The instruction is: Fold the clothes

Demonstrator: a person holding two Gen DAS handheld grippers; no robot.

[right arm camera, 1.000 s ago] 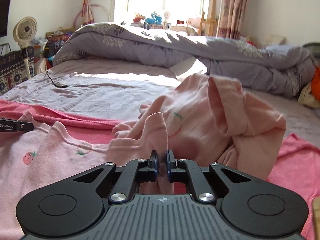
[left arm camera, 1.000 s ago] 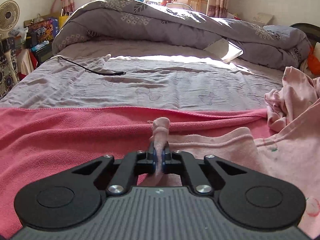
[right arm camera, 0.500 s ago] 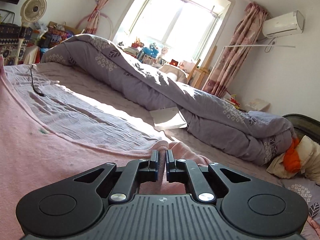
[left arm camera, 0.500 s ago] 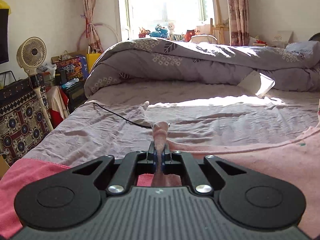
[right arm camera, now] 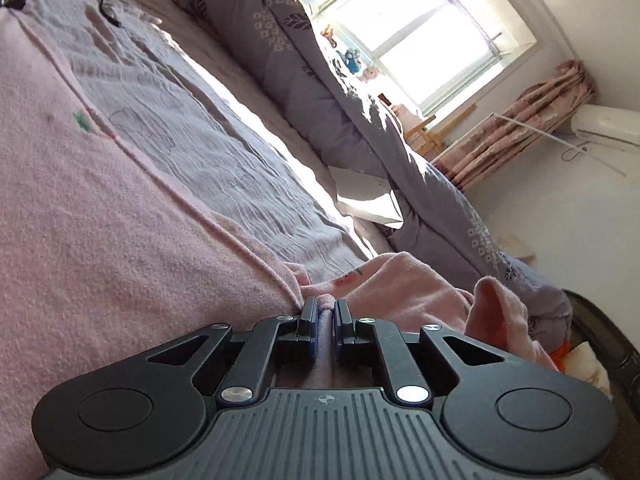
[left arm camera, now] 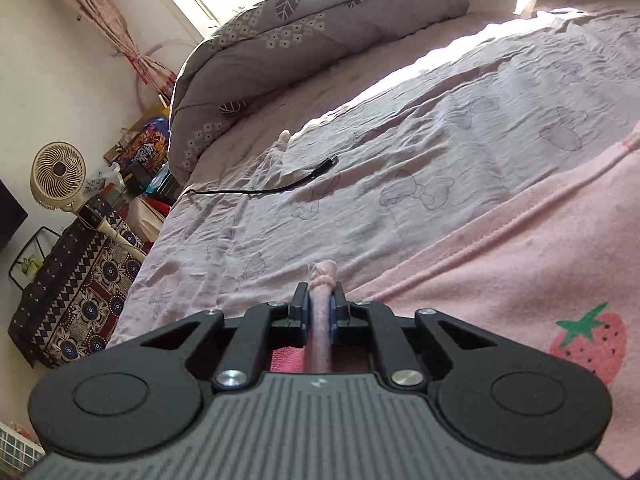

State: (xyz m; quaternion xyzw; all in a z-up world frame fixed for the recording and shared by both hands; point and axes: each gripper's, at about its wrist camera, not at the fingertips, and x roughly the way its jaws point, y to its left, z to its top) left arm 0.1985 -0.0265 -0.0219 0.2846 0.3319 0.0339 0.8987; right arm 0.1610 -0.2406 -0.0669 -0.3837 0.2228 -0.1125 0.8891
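Observation:
A pale pink garment (left arm camera: 520,264) with a strawberry print (left arm camera: 588,340) lies spread flat on the bed. My left gripper (left arm camera: 320,292) holds a bunched corner of it at the garment's left edge. Its jaws are opening, and the roll of cloth still fills the gap between the pads. In the right wrist view the same garment (right arm camera: 100,200) stretches away to the left. My right gripper (right arm camera: 328,308) sits low at its other corner, jaws opening, with cloth between them. A crumpled part of pink cloth (right arm camera: 408,284) lies just beyond it.
The mauve bed sheet (left arm camera: 400,140) runs on past the garment, with a black cable (left arm camera: 280,188) lying on it. A rolled grey floral duvet (left arm camera: 300,28) lines the far side. A fan (left arm camera: 58,172) and patterned boxes stand off the bed's left side. A pink towel (left arm camera: 284,360) shows under the left gripper.
Both grippers have sunk to the bed and rolled, pulling the garment out flat. Their jaws, tightly shut on the cloth before, now stand a little apart.

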